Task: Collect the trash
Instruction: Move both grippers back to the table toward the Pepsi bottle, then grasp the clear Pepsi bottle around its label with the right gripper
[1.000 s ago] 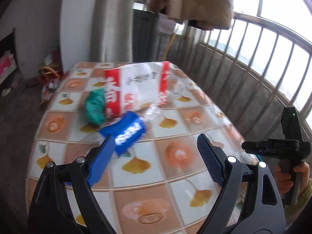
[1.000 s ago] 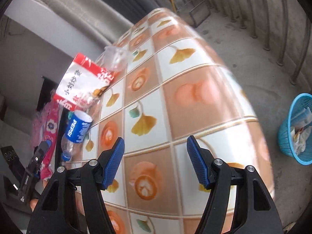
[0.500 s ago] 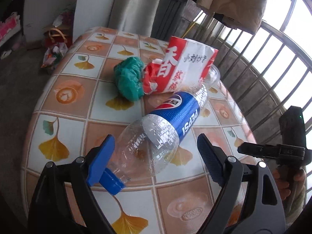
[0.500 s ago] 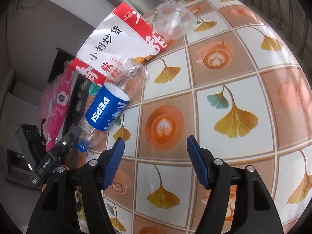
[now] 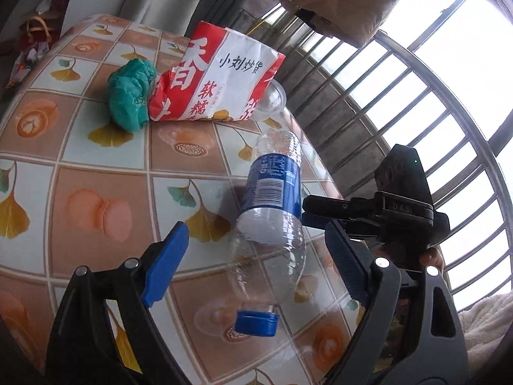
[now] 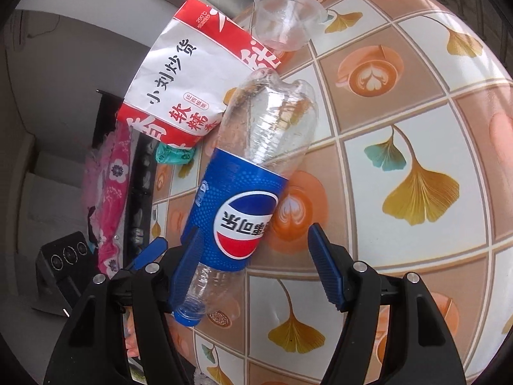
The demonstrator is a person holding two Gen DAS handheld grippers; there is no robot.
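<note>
An empty Pepsi bottle [image 5: 272,221] with a blue label and blue cap lies on the tiled tabletop [image 5: 102,199]. My left gripper [image 5: 256,260] is open with the bottle's neck end between its blue fingers. My right gripper [image 6: 256,263] is open around the bottle [image 6: 243,199] at its label; its left finger touches the label. A red and white snack bag [image 5: 218,80], a green crumpled bag [image 5: 131,96] and a clear plastic cup [image 6: 285,19] lie behind the bottle.
The table's patterned cloth [image 6: 400,147] has ginkgo leaves and coffee cups. A metal balcony railing [image 5: 400,96] runs past the table's far side. Pink fabric [image 6: 109,199] and a black box [image 6: 61,272] sit on the floor beside the table.
Both grippers have moved in close to the Pepsi bottle, which now lies between the fingers of each. The bottle looks turned, with its cap toward the left gripper.
</note>
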